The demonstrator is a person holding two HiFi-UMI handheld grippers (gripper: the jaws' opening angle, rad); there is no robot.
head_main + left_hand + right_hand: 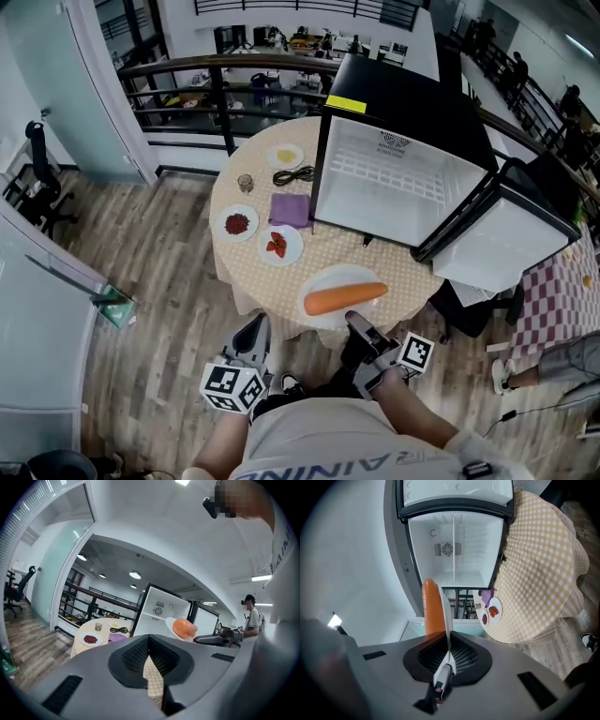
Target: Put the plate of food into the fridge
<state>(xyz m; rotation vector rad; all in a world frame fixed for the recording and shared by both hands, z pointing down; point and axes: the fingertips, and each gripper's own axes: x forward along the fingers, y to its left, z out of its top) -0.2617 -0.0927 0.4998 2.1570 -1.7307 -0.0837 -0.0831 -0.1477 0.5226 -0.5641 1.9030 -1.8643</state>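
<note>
Noted white plate with one whole carrot, over near edge of round table, short of the fridge. Found it pinched at its near rim by right gripper, jaws narrowed hard onto the thin edge. Confirmed in right gripper view: plate edge-on between the pads, carrot lying along one face.

Judged to be carried rather than resting, from left gripper view, where it sits raised and tilted before the fridge; contact with cloth not ruled out.

Progress: grasp done, fridge door already swung wide to the right, white interior bare and facing the plate. Left to do: carry across the table, slide plate onto fridge floor or shelf, release, withdraw. Door closing possibly after.

Appearance: plain white, shallow, glossy. Carrot bright orange, smooth, thick, nearly as long as the plate is wide, unsecured. Likely to roll if tilted further.

Recorded left gripper low beside the person, jaw tips together, nothing between them.

Logged also on table: dish of dark red beans, dish of red fruit pieces, purple cloth, black cable.
</note>
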